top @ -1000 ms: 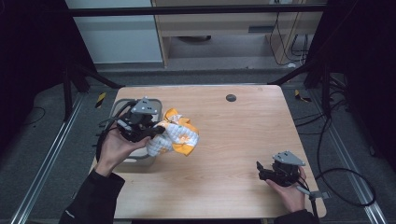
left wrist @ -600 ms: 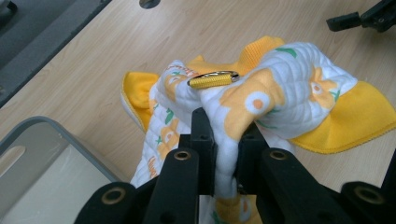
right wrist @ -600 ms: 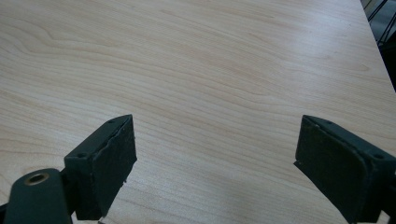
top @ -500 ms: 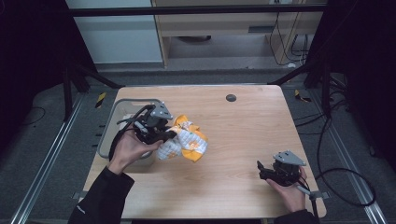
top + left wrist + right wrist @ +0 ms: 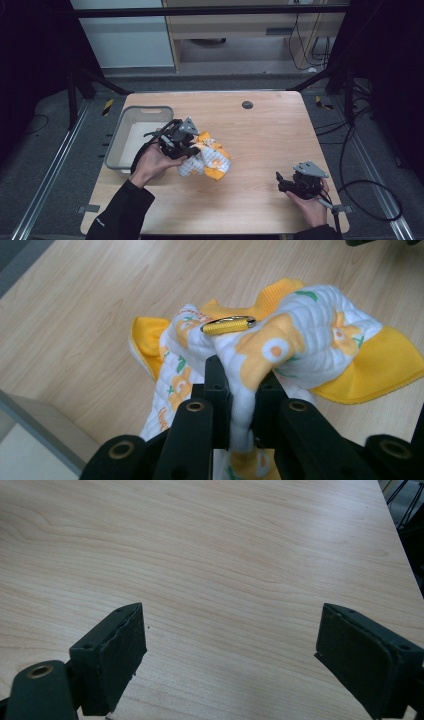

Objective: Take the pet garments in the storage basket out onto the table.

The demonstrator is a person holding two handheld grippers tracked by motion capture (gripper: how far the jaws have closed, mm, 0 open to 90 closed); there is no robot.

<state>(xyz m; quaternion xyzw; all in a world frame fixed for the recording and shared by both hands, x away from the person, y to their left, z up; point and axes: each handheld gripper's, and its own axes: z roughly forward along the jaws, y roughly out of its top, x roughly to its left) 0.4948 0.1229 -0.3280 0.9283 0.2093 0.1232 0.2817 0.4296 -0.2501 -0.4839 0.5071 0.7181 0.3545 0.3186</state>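
A crumpled white and orange-yellow quilted cloth (image 5: 210,160) with an egg print hangs just above the table's middle left. My left gripper (image 5: 187,146) is shut on a fold of the cloth (image 5: 260,355), pinched between its two black jaws. A small gold clip (image 5: 227,325) sits on the cloth's top edge. Near the front right of the table my right gripper (image 5: 281,183) rests low and open, its pads (image 5: 117,655) wide apart over bare wood with nothing between them.
A grey plastic bin (image 5: 117,145) stands at the table's left edge, right behind my left hand; its corner (image 5: 35,425) shows close to the cloth. A dark round hole (image 5: 247,104) marks the far middle of the wooden table (image 5: 270,140).
My left gripper has carried the cloth out from over the bin and rightward toward the table's middle. The right gripper has stayed put.
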